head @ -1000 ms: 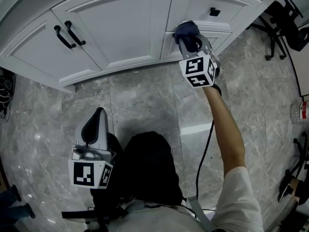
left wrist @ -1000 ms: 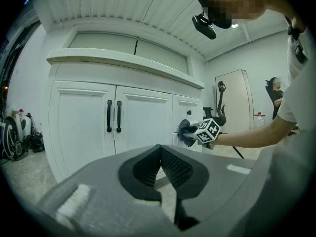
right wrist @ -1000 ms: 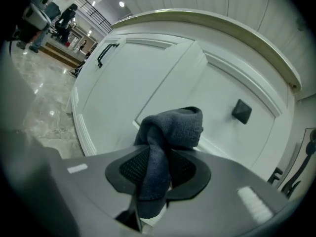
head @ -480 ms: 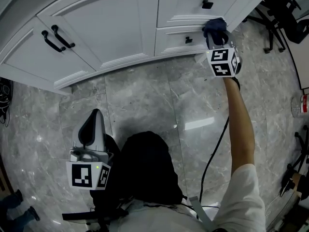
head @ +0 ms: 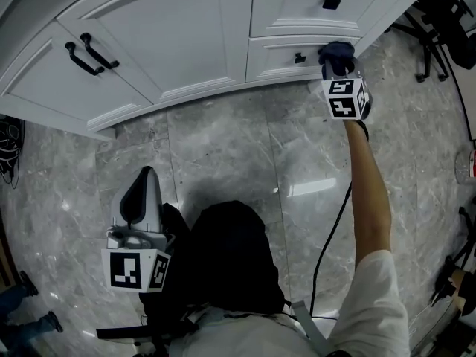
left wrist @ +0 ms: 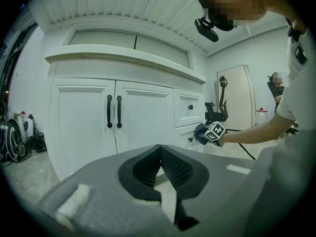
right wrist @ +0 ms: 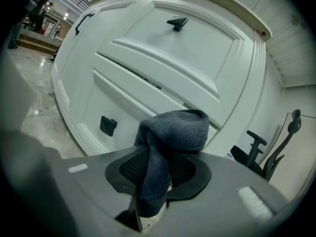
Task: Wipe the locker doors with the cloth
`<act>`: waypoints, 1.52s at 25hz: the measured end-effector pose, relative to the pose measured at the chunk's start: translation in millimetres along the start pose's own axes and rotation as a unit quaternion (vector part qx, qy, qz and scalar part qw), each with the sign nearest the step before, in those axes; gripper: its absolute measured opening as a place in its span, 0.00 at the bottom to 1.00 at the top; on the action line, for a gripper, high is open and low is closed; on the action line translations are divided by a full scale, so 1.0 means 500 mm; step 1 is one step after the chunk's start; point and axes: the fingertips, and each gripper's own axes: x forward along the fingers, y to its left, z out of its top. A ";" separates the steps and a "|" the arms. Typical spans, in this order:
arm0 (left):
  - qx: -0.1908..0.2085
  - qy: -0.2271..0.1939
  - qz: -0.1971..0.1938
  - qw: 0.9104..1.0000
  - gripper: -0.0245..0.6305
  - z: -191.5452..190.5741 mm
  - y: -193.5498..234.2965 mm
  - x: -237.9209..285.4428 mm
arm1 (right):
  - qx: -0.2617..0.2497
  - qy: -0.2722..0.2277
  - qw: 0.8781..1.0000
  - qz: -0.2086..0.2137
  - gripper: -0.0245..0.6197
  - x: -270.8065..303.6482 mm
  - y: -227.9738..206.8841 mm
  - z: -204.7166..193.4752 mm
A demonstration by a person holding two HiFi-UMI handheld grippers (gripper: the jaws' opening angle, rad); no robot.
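The white locker has two doors with black handles and two drawers on the right. My right gripper is shut on a dark blue cloth and presses it on the lower drawer's right end, just right of its black knob. In the right gripper view the cloth bulges out between the jaws, with the knob to its left. My left gripper hangs low over the floor, away from the locker, jaws shut and empty; its tips meet in the left gripper view.
Grey marble floor runs up to the locker's base. Black office chairs stand at the right. Dark bags lie at the left edge. A black cable hangs below my right arm.
My right gripper has carried the cloth to the right along the lower drawer, from its left end past the knob, and a little lower. The left gripper has stayed put.
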 end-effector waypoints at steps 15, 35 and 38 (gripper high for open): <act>-0.003 0.013 0.006 1.000 0.04 -0.022 0.021 0.010 | 0.018 0.061 0.997 0.046 0.20 0.064 0.114 -0.123; -0.008 0.008 -0.002 1.000 0.04 -0.026 0.039 -0.008 | 0.056 0.013 0.990 0.128 0.20 0.038 0.386 0.036; -0.009 0.006 -0.002 1.000 0.04 -0.025 0.046 -0.014 | 0.060 0.014 0.990 0.127 0.20 0.029 0.386 0.053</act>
